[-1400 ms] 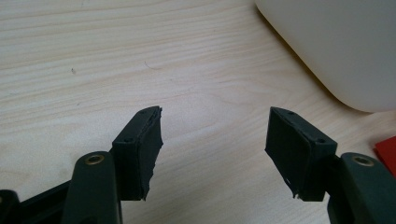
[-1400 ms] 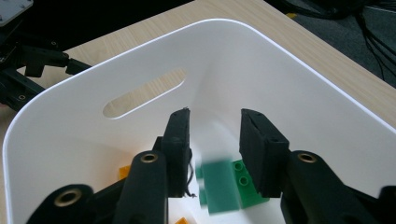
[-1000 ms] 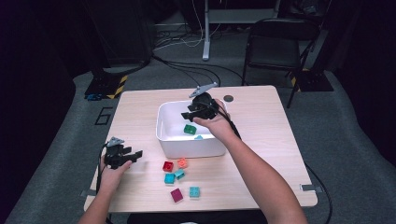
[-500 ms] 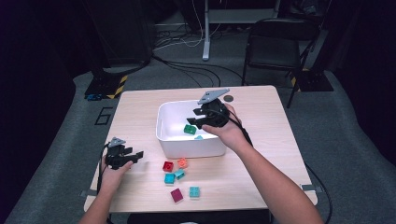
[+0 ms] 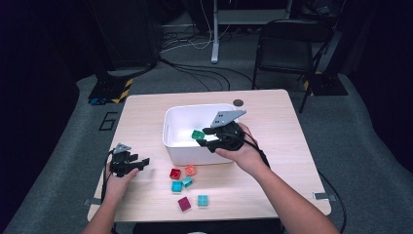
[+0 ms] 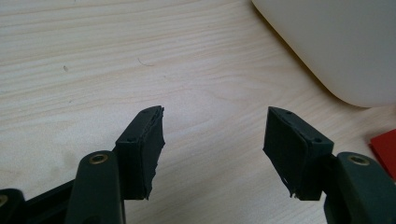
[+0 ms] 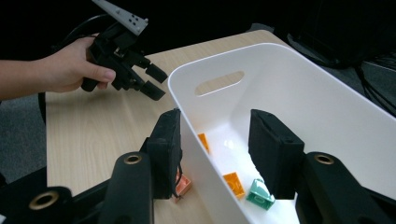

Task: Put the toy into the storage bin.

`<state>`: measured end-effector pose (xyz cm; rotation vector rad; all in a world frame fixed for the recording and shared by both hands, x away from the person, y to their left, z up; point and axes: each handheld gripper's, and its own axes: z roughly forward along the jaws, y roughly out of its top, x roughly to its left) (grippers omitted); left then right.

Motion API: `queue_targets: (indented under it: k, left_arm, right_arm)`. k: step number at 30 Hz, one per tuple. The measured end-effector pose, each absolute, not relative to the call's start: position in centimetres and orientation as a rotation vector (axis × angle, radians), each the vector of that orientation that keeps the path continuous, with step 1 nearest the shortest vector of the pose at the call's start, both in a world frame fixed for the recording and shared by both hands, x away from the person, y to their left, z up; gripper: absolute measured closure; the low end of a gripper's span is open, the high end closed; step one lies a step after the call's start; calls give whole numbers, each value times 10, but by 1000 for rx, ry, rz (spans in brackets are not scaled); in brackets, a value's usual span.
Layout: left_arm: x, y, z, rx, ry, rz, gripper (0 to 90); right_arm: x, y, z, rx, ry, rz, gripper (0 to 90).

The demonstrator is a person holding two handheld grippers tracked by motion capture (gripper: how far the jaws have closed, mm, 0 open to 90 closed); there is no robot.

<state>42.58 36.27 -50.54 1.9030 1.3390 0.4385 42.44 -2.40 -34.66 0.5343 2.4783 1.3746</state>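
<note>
A white bin [image 5: 168, 131] stands mid-table with a green brick [image 5: 197, 134] inside. My right gripper [image 5: 202, 137] hovers over its near right part, open with nothing held. In the right gripper view the jaws [image 7: 217, 126] straddle the bin wall [image 7: 187, 112], one outside and one inside. Below them lie the green brick [image 7: 260, 194] and two orange bricks [image 7: 233, 183]. My left gripper [image 5: 140, 164] rests low at the table's left, open over bare wood [image 6: 215, 121]. Loose bricks lie in front of the bin: red [image 5: 175, 173], orange [image 5: 190, 170], teal [image 5: 177, 186] and magenta [image 5: 184, 203].
The bin's corner [image 6: 336, 42] and a red brick's edge [image 6: 385, 149] lie just right of my left jaws. A small dark disc [image 5: 237, 103] sits near the table's far edge. A black chair [image 5: 282, 53] and floor cables stand beyond the table.
My right hand has drawn back from the bin's far side toward its near right edge. The left hand has stayed put.
</note>
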Motion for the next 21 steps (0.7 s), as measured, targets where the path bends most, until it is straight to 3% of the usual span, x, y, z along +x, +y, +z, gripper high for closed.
queue_targets:
  k: [21]
  left_arm:
    - [424, 360, -506, 1901, 1334, 445, 376]
  right_arm:
    - [383, -26, -428, 489, 2581, 1373, 540]
